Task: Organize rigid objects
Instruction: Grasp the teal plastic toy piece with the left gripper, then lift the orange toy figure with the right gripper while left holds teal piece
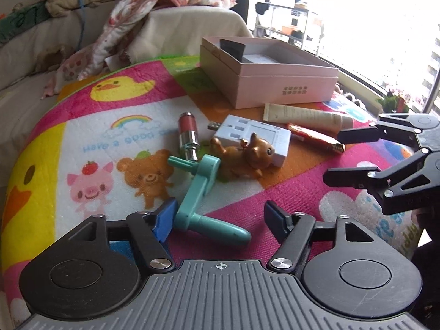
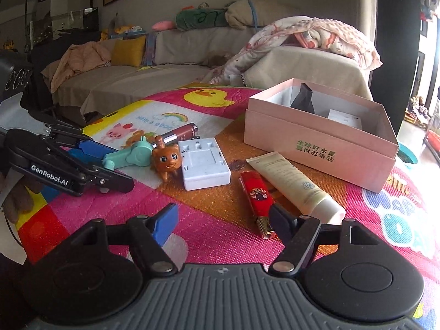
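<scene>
Teal crank handle (image 1: 202, 192) lies loose on the cartoon mat (image 1: 110, 126), left tool (image 1: 220, 220) spread wide around its near end.
Right tool (image 2: 224, 221) also apart, red lipstick (image 2: 257, 202) at its right finger; pink box (image 2: 324, 143) far right.

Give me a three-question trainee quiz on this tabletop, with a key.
1. True or false: the left gripper is clamped on the teal crank handle.
2. What already sits inside the pink box? A) a black object B) the brown toy animal C) the cream tube
3. Which item lies closest to the right gripper?

Key: 1. False; its jaws stand open around the handle. 2. A, the black object. 3. The red lipstick case.
</scene>
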